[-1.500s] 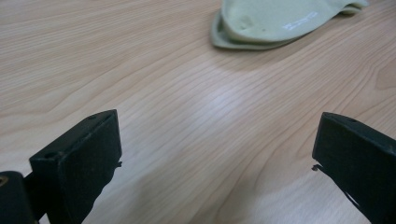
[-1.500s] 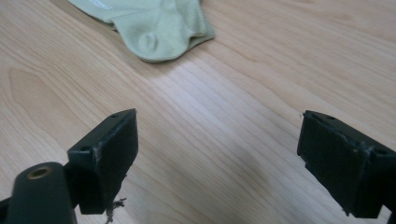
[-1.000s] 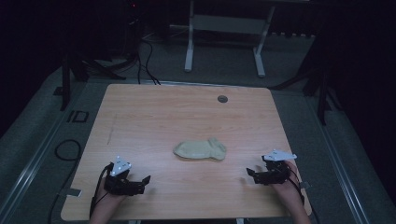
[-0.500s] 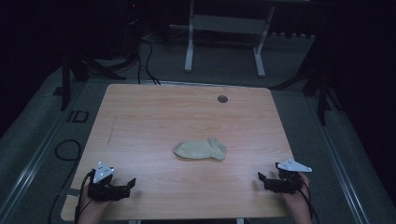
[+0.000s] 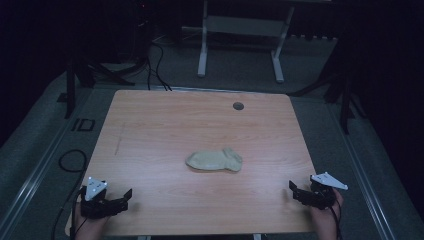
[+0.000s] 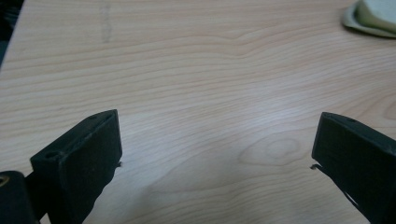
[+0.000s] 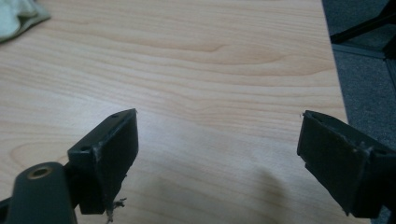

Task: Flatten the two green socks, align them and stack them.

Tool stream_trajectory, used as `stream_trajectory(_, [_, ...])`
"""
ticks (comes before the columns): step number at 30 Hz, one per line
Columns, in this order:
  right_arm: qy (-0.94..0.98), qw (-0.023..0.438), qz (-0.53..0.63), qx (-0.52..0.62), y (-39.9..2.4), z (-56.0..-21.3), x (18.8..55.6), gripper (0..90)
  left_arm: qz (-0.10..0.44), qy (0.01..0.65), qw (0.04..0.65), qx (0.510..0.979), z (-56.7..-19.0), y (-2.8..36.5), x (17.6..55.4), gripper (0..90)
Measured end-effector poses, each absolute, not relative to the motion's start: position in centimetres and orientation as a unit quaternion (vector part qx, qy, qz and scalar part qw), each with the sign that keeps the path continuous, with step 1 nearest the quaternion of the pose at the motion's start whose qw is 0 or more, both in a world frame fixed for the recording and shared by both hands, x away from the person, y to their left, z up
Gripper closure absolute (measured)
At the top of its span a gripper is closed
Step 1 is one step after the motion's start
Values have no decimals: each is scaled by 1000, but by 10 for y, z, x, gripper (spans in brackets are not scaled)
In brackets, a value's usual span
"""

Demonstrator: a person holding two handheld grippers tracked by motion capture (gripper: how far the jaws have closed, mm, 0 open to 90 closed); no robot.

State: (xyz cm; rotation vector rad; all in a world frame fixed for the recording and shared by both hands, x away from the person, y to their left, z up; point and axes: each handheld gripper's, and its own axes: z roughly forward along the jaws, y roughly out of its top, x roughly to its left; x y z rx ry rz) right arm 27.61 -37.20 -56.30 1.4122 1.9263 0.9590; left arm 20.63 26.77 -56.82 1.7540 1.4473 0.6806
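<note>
The left gripper (image 5: 124, 196) sits at the near left corner of the table (image 5: 150, 130). Its jaws stand wide apart with nothing between them. The right gripper (image 5: 295, 190) sits at the near right corner, and its jaws are wide apart and hold nothing too. Both point in toward the middle.

A bit farther out, in the middle of the table, lies a pale sock (image 5: 215, 160). It looks folded and flat. It is well apart from both grippers.

To do this well, I think each gripper should move in low and slow, one to each end of the sock. Pinch just the cloth, not the wood. Far back sits a small dark hole (image 5: 238, 105).
</note>
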Motion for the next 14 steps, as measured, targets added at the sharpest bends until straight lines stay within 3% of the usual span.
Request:
stream_trajectory(7, [709, 281, 369, 531, -377, -564, 278, 132, 296, 568, 394, 660, -564, 270, 204, 17])
stream_trajectory(14, [715, 287, 365, 522, -375, -565, 279, 135, 286, 568, 399, 661, -566, 271, 204, 17])
